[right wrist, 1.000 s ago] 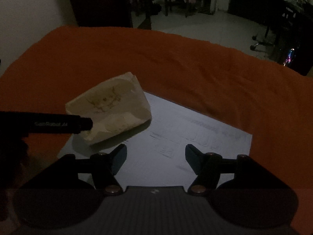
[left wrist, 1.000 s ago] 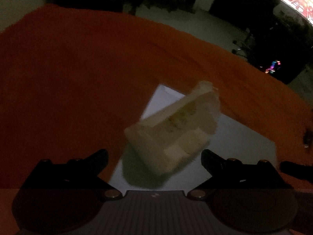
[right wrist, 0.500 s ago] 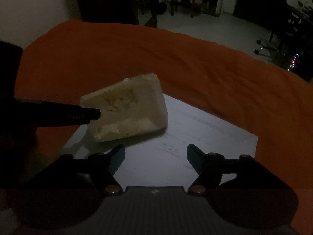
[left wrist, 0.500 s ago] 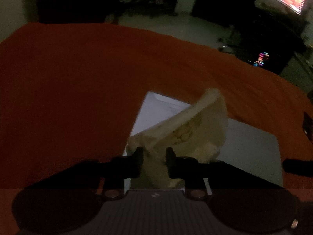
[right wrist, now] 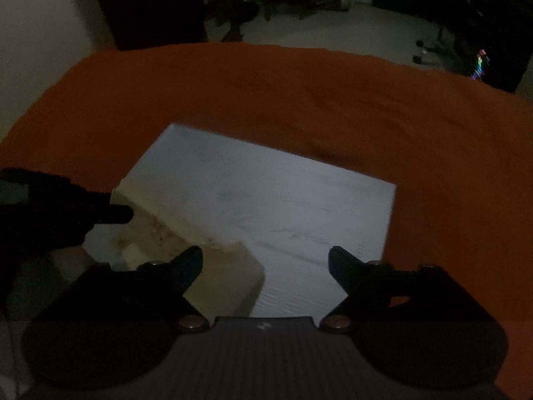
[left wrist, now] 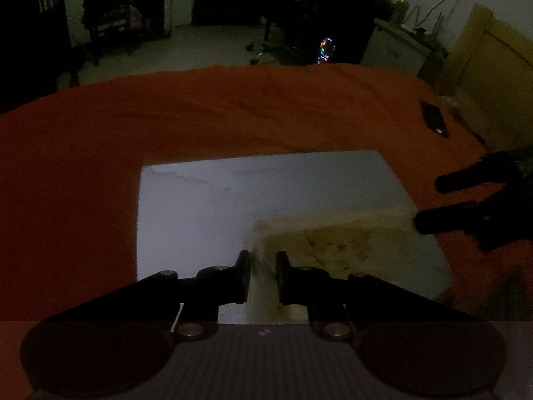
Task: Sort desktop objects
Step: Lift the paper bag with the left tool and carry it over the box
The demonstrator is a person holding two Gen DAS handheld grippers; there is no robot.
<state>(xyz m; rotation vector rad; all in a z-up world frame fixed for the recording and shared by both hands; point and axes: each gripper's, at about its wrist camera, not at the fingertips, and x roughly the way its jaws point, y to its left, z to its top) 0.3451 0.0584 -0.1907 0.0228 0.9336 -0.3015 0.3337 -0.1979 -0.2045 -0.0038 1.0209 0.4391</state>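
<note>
two claws frame a cream, stained rectangular plastic container (left wrist: 349, 250) lying on the white paper sheet (left wrist: 266, 186) over the orange-clothed table (left wrist: 83, 166). a second ago the left claw (left wrist: 262, 268) was spread; now it is clenched on the container's rim at 6 o'clock, so a lift looks likely. the right claw (right wrist: 265, 260) gapes, released.

On the worktop (left wrist: 100, 166), the orange cloth (right wrist: 299, 100) lies bare from nine through twelve to two o'clock of the white sheet (left wrist: 266, 193). A small dark object (left wrist: 433, 118) sits near the two o'clock edge. The cream box (right wrist: 206, 266) fills the sheet's near corner, crowded by the left gripper (left wrist: 262, 273) and the spread right gripper (right wrist: 265, 263).
</note>
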